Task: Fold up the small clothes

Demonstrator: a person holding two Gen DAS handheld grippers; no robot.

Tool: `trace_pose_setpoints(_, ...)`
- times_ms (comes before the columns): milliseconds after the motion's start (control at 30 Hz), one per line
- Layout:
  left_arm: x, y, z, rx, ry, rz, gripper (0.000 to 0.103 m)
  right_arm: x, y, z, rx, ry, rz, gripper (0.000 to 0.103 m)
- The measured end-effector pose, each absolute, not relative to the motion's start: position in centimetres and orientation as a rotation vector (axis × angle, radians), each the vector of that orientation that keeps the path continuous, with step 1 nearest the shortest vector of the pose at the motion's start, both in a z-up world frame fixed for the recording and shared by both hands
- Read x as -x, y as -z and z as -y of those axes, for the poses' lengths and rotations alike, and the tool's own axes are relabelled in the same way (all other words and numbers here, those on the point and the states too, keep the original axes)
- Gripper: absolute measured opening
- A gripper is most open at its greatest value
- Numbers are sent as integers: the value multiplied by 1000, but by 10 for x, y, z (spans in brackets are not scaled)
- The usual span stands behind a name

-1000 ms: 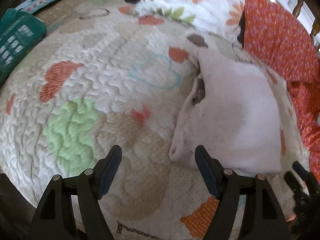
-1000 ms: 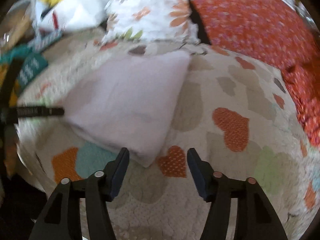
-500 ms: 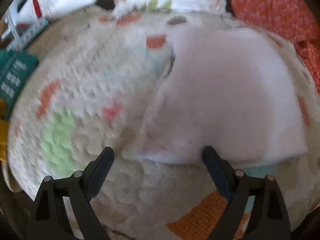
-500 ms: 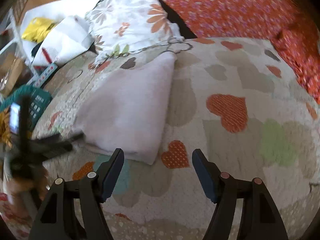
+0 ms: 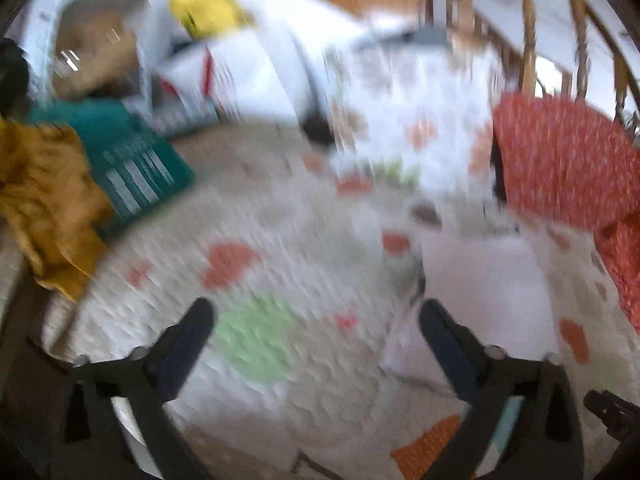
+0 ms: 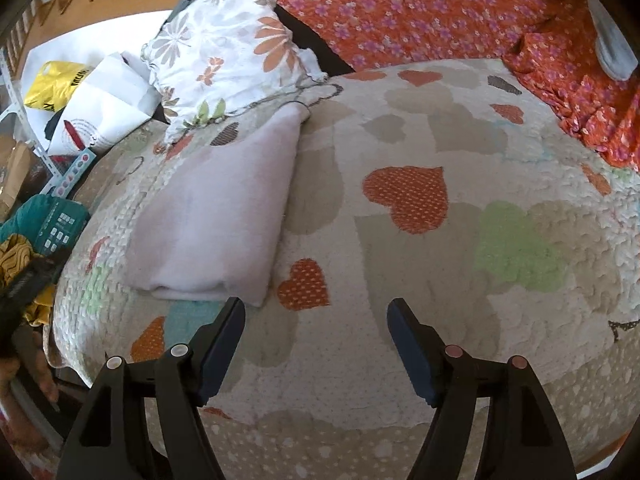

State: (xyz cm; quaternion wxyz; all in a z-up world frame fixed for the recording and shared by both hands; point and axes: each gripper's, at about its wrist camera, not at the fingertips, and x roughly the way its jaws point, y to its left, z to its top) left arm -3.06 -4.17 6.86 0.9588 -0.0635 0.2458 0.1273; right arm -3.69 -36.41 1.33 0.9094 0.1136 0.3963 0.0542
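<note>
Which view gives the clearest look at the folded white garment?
The right wrist view: the folded white garment lies sharp and whole on the quilt. The left wrist view shows it blurred, partly behind a finger.

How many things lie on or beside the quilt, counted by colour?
White: 1, folded cloth
Floral white: 1, pillow
Orange: 1, blanket
Teal: 1, basket
Mustard: 1, garment
Total: 5

I'm in a home bedroom: below my right gripper (image 6: 316,320) spreads a quilted heart-patterned bedspread (image 6: 440,240), ahead to its left leans a floral pillow (image 6: 228,52), straight ahead lies orange flowered bedding (image 6: 420,12), and far left sits a teal laundry basket (image 6: 52,224).
</note>
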Motion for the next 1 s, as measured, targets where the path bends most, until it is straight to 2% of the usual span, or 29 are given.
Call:
trace_pose_setpoints(133, 54, -77, 38, 151, -242, -398, 103, 45, -13, 345, -191, -122, -791, 78)
trace_pose_setpoints(267, 38, -68, 43, 122, -186, -574, 103, 50, -1, 329, -146, -128, -815, 80)
trace_pose_setpoints(467, 41, -51, 68, 91, -59, -653, 103, 51, 9, 322, -117, -124, -831, 80)
trace_pose_setpoints(667, 27, -18, 78, 111, -69, -834, 103, 48, 12, 329, -108, -85, -836, 81)
trace_pose_setpoints(1000, 34, -6, 101, -22, -122, -837, 103, 47, 14, 329, -62, -62, -825, 84)
